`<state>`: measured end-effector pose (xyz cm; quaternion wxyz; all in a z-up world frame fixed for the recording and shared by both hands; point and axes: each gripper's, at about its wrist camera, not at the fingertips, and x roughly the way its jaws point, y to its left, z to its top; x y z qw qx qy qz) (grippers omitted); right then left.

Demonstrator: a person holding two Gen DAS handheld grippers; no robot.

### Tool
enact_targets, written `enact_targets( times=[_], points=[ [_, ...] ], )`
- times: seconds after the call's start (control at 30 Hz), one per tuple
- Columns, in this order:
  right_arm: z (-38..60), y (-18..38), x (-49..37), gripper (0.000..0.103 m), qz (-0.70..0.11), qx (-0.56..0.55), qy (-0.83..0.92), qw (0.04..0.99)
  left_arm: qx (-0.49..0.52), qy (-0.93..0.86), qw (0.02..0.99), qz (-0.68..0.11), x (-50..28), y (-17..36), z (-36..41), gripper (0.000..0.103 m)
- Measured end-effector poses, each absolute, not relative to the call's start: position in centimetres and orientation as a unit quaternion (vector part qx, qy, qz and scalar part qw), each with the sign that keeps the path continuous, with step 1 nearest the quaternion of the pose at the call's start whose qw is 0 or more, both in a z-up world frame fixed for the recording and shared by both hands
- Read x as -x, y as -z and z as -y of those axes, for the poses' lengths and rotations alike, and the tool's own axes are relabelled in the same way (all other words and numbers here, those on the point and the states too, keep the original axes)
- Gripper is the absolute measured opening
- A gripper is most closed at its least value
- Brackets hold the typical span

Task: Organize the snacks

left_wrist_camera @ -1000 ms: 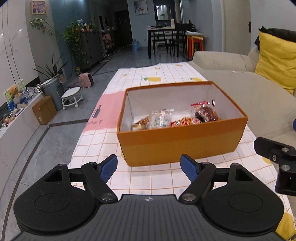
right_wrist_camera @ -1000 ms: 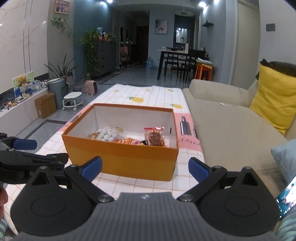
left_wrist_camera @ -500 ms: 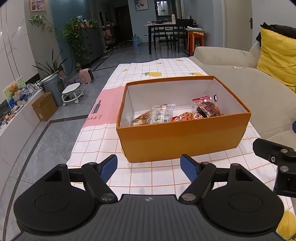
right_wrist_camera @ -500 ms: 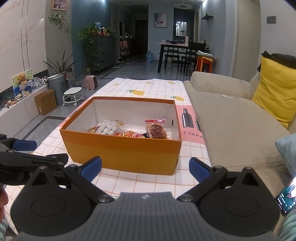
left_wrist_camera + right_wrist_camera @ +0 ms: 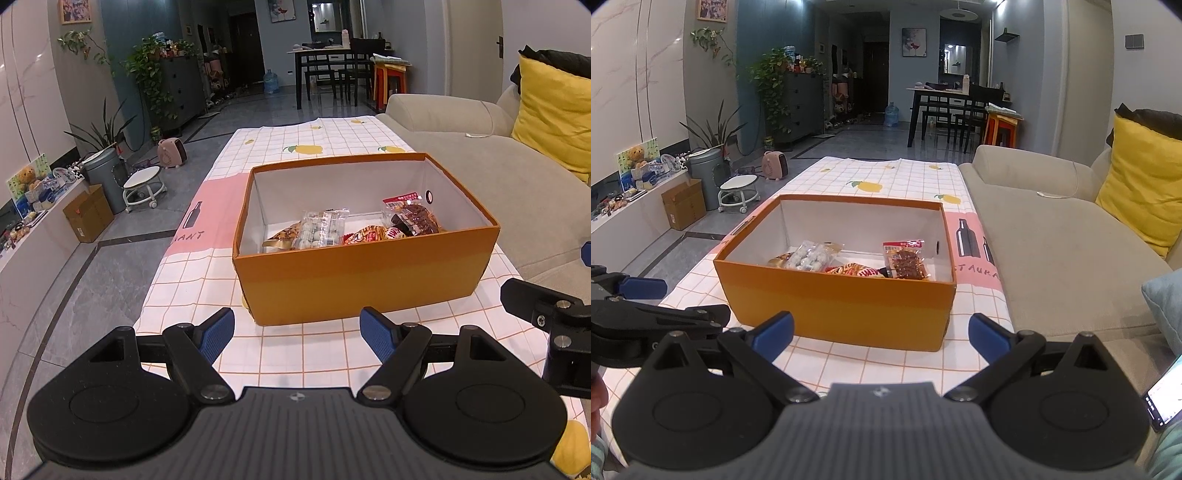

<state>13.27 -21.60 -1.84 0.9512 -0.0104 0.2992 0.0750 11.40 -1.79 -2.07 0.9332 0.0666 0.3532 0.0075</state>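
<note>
The box sits a bit lower in both views now, so more of its inside shows.

The box (image 5: 365,273) rests near the front edge of the table (image 5: 207,280), and the snacks (image 5: 325,232) are all inside. The left gripper (image 5: 297,328) and right gripper (image 5: 881,332) both hang spread wide and empty, just before the box. The job looks about done.

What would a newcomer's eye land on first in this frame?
The open orange box in the middle of the checked tablecloth, with several snack packets lying on its floor. Next, the bright yellow cushion on the grey sofa to the right. Both grippers' blue-tipped jaws stand open and empty before the box.
</note>
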Motion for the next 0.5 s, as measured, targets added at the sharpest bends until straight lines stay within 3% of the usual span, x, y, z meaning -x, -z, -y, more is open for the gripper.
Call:
enact_targets(
  times=[0.5],
  points=[
    [21.45,1.69,-13.35,0.099,-0.301,0.005,-0.075,0.951,-0.065,-0.009,0.933,-0.354,-11.47,2.06,1.82,0.091]
  ],
)
